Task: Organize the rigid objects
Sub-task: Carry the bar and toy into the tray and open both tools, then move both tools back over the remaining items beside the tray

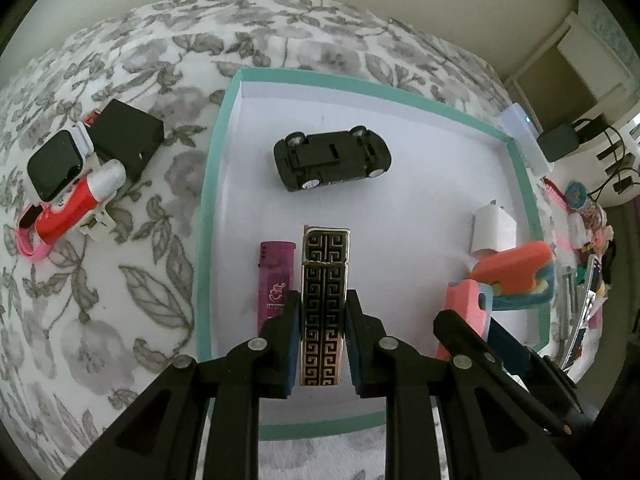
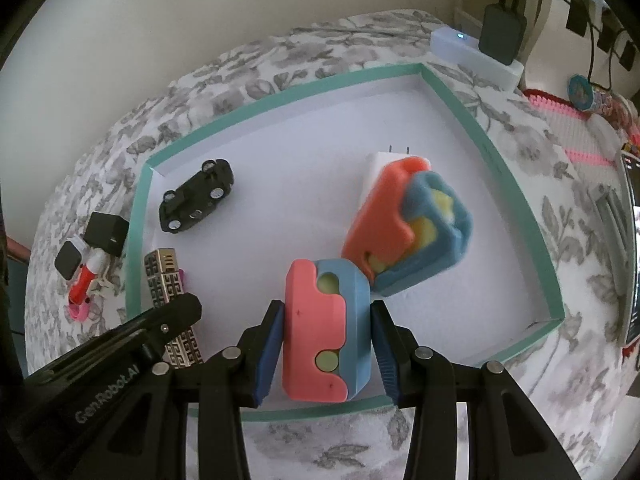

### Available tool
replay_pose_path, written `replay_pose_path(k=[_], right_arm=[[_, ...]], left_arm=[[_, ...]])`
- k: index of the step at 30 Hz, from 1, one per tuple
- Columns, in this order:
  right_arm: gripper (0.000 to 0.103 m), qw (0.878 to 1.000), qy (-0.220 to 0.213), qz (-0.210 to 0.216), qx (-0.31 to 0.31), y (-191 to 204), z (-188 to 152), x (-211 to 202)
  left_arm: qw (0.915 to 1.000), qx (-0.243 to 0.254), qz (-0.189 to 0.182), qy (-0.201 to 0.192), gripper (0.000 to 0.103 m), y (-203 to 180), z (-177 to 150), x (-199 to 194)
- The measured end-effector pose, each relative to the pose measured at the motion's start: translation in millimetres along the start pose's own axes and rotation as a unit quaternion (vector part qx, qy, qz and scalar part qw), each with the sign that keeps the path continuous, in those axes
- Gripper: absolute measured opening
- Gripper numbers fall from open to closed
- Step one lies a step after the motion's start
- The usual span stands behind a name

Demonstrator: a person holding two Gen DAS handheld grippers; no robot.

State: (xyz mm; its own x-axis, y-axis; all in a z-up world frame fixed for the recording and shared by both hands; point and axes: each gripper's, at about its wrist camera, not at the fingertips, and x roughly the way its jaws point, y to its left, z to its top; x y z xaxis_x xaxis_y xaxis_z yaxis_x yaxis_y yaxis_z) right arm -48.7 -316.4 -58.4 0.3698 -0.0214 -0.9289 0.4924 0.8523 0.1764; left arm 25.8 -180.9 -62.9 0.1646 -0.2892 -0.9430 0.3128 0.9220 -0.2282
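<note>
A teal-rimmed white tray (image 1: 208,184) lies on a floral bedspread. My left gripper (image 1: 323,312) is shut on a black and gold patterned lighter (image 1: 325,280), held over the tray's near left part beside a purple lighter (image 1: 276,276). My right gripper (image 2: 326,340) is shut on a pink and blue folding toy (image 2: 320,332); its second hinged block (image 2: 404,232) hangs forward over the tray. A black toy car (image 1: 332,160) lies upside down in the tray. A white plug adapter (image 1: 494,228) sits behind the toy block.
Left of the tray (image 2: 136,216) on the bedspread lie a black cube (image 1: 126,136), a smartwatch (image 1: 54,170) and a red and white tube (image 1: 76,208). A white box (image 2: 472,54) and cables sit at the far right, with clutter along the right edge.
</note>
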Motion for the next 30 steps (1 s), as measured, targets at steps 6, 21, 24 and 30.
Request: replay_pose_path(k=[6,21,24,30], right_arm=[[0.045,1.000,0.001,-0.004,0.004,-2.4,-0.4,0.8],[0.046,0.999,-0.054,-0.002,-0.006,7.6,7.5,-29.4],[0.046,0.998,-0.057,-0.004,-0.010,10.9,7.4,-29.9],[0.051,0.998,-0.057,-0.021,-0.027,16.0,6.9,-26.3]], left_arm=[[1.0000,0.003,0.007,0.001,0.023,-4.1,3.1,3.2],[0.9982,-0.001,0.033,-0.051,0.032,7.6,13.0,-34.1],[0.9969,-0.008,0.048,-0.062,0.045,13.7,13.8,-40.4],[0.9940,-0.017,0.082,-0.070,0.058,23.9,13.6,-43.0]])
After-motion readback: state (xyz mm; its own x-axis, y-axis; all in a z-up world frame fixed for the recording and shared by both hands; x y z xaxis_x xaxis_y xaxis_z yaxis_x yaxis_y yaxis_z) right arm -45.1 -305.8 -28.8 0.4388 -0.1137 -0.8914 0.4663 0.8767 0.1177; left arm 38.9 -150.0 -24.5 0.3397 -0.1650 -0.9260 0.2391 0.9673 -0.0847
